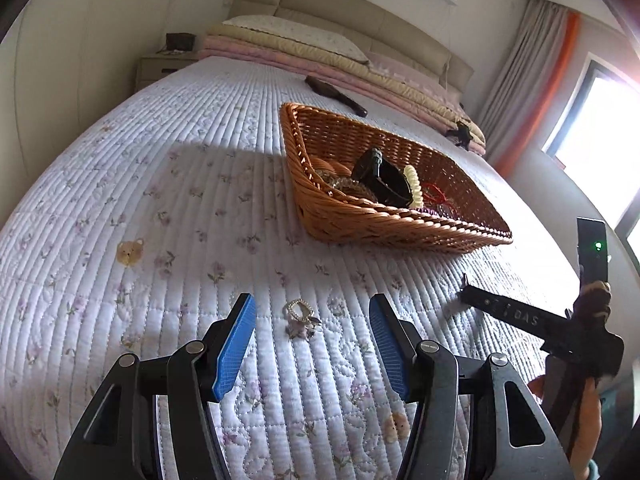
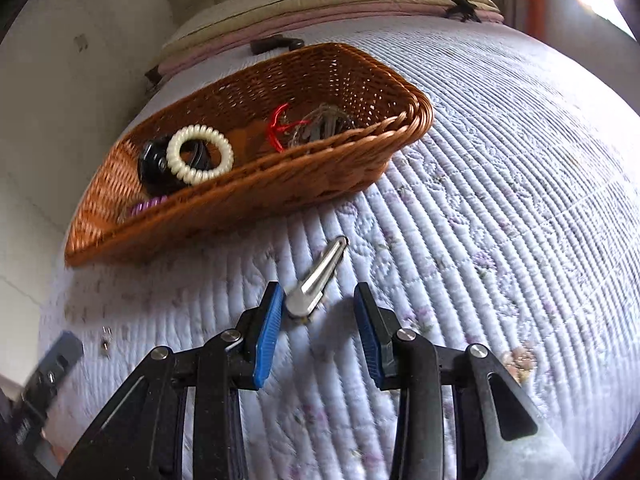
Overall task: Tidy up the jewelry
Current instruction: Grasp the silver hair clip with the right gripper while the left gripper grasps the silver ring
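Note:
A brown wicker basket point(image 1: 404, 224) sits on the quilted bed and also shows in the right wrist view point(image 2: 280, 176). It holds a black clip point(image 1: 384, 178), a cream coil hair tie point(image 2: 200, 154), a red cord point(image 2: 280, 126) and other pieces. My left gripper point(image 1: 312, 320) is open, with a small ring-like jewel point(image 1: 300, 314) on the quilt between its fingertips. My right gripper point(image 2: 318, 304) is open, with a silver hair clip point(image 2: 316, 276) lying between its fingertips, near the left pad point(image 2: 268, 328).
A dark hairbrush point(image 1: 336, 94) lies beyond the basket. Folded blankets and a pillow point(image 1: 296, 36) are at the headboard. The right gripper's body point(image 1: 560, 320) shows at the right in the left wrist view. A small earring point(image 2: 106, 340) lies at the left.

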Demonstrator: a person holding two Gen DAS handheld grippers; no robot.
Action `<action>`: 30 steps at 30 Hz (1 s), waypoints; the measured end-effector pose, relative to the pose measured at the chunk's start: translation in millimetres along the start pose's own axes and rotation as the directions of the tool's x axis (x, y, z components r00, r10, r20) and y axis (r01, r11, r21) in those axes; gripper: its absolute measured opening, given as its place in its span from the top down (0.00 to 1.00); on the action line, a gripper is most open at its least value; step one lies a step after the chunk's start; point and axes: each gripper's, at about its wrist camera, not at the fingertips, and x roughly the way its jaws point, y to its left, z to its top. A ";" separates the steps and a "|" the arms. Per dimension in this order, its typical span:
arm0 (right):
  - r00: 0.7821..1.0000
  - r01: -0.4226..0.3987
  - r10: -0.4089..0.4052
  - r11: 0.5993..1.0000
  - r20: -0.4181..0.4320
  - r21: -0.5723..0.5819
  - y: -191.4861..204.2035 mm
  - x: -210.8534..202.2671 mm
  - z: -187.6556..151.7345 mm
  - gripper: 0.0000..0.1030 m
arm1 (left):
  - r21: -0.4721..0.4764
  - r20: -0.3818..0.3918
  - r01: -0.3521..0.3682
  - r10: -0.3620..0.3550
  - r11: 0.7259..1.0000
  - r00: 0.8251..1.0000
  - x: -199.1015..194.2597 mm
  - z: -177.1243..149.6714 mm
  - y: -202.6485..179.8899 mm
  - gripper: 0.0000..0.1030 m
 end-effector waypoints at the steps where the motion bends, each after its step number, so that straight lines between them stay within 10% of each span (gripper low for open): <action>1: 1.000 -0.008 0.008 1.000 -0.004 -0.016 -3.5 -1.7 -1.6 0.62 | 0.001 -0.002 0.001 -0.001 1.000 1.000 -0.1 -0.6 0.2 0.42; 10: 0.993 -0.115 0.115 0.989 -0.011 -0.098 -26.4 -12.4 1.4 0.72 | 0.009 -0.018 0.006 -0.006 1.000 1.000 3.9 -2.2 -0.1 0.42; 14: 0.994 -0.113 0.112 0.973 -0.018 -0.203 -19.5 -11.8 9.2 0.50 | 0.023 -0.019 0.016 -0.015 1.000 1.000 3.6 -3.8 -1.0 0.42; 20: 0.992 -0.124 0.125 0.945 -0.016 -0.303 -1.5 -2.5 11.3 0.50 | 0.088 -0.045 -0.035 0.039 0.995 0.998 12.6 -9.0 -14.2 0.42; 30: 0.995 -0.083 0.096 0.929 0.018 -0.362 15.5 2.9 4.3 0.74 | 0.127 -0.093 -0.100 0.112 0.987 0.989 27.3 -11.0 -20.0 0.74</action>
